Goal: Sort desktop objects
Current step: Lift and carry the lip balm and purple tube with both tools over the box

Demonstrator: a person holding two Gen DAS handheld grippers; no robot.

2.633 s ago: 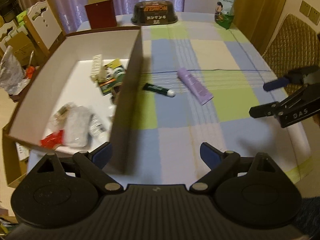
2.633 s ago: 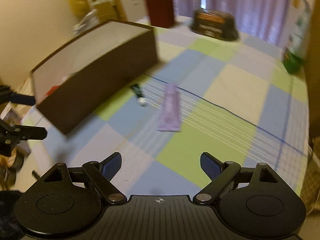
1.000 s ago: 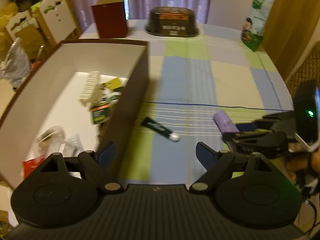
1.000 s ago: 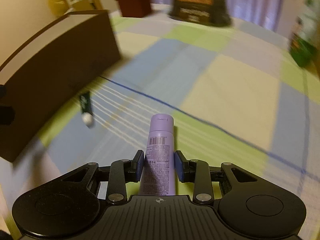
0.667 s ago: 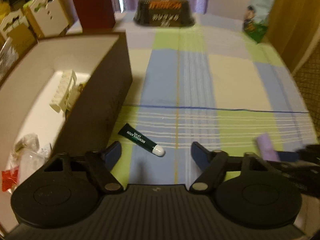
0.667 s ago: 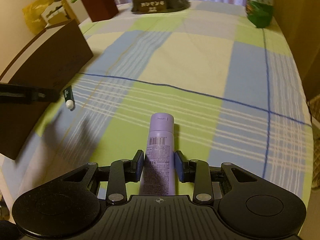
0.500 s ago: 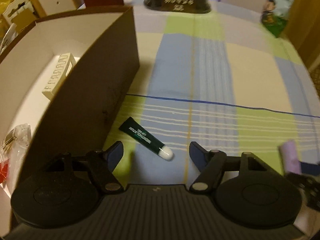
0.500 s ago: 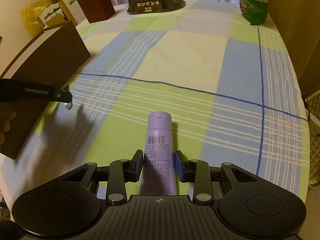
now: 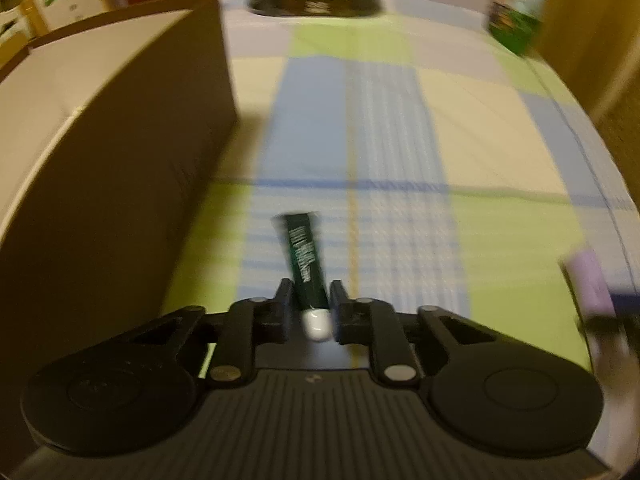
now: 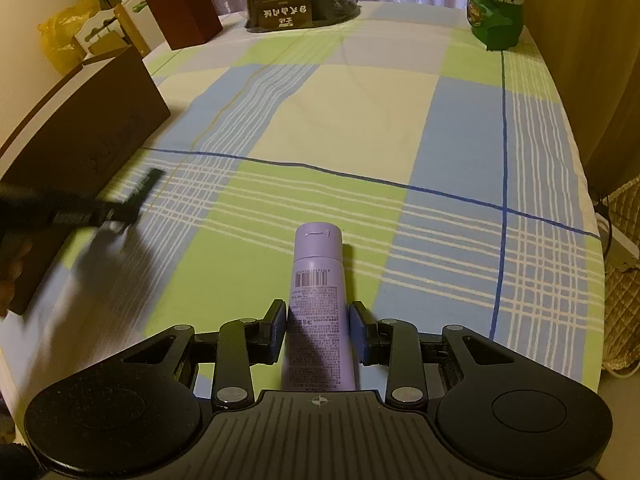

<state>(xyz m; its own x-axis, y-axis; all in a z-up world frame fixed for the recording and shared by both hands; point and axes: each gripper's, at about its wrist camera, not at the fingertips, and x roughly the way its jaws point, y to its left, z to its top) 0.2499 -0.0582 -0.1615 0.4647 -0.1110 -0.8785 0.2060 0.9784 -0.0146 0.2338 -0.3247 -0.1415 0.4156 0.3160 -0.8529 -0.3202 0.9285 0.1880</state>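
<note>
A dark green tube (image 9: 303, 256) with a white cap sits between the fingers of my left gripper (image 9: 310, 300), which is shut on it near the cap end; the view is blurred by motion. My right gripper (image 10: 318, 320) is shut on a purple tube (image 10: 317, 280) that points forward, its cap away from me, above the checked tablecloth (image 10: 360, 128). From the right wrist view the left gripper (image 10: 116, 212) shows as a dark blur with the green tube (image 10: 144, 188). The brown cardboard box (image 9: 120, 152) stands just left of the left gripper.
At the table's far end stand a dark bowl-shaped package (image 10: 300, 0), a red-brown box (image 10: 184, 16) and a green snack bag (image 10: 496, 12). A woven chair (image 10: 624, 280) is off the right edge. Open cloth lies between the grippers and the far items.
My left gripper came down onto the green tube and shut on it; before, it was open above the table. The right gripper keeps its hold on the purple tube.
</note>
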